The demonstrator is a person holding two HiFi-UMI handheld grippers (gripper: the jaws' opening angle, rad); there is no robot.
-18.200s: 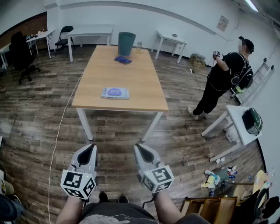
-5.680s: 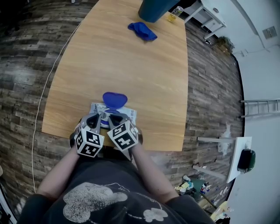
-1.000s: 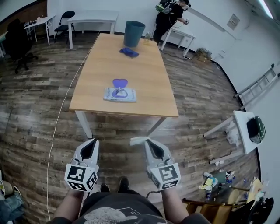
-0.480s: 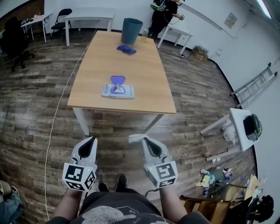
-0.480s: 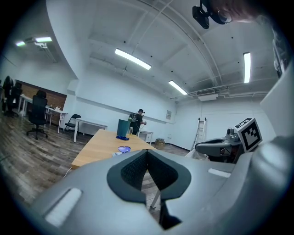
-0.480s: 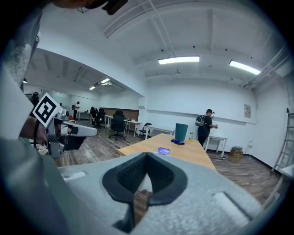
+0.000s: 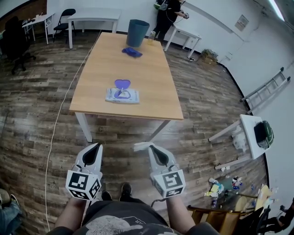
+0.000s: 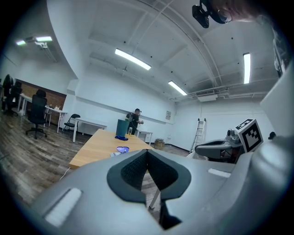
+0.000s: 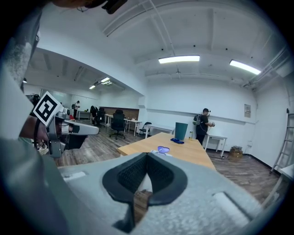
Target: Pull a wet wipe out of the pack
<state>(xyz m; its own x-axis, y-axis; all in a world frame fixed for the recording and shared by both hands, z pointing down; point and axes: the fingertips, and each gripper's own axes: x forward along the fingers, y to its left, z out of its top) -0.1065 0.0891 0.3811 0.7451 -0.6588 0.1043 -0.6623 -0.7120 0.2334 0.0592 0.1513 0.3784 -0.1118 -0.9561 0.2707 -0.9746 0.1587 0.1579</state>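
The wet wipe pack (image 7: 121,95) lies on the wooden table (image 7: 151,87) near its front edge, with its purple lid (image 7: 122,84) flipped up. I stand back from the table, both grippers held over the floor well short of it. My right gripper (image 7: 150,148) is shut on a white wet wipe (image 7: 139,147) that sticks out to the left of its tips. My left gripper (image 7: 97,146) is shut with nothing in it. The pack (image 9: 161,150) shows far off beyond the right gripper's (image 9: 147,155) closed jaws, and the pack (image 8: 118,152) shows just above the left gripper (image 8: 147,151).
A teal bin (image 7: 138,32) and a blue cloth (image 7: 132,52) sit at the table's far end. A person (image 7: 167,13) stands behind it. A white cable (image 7: 55,137) runs along the floor on the left. White side tables, a ladder (image 7: 266,89) and clutter are on the right.
Both grippers have kept their places, the right one still holding the wipe. Only the head view has drifted a little, and the person at the back has shifted slightly.
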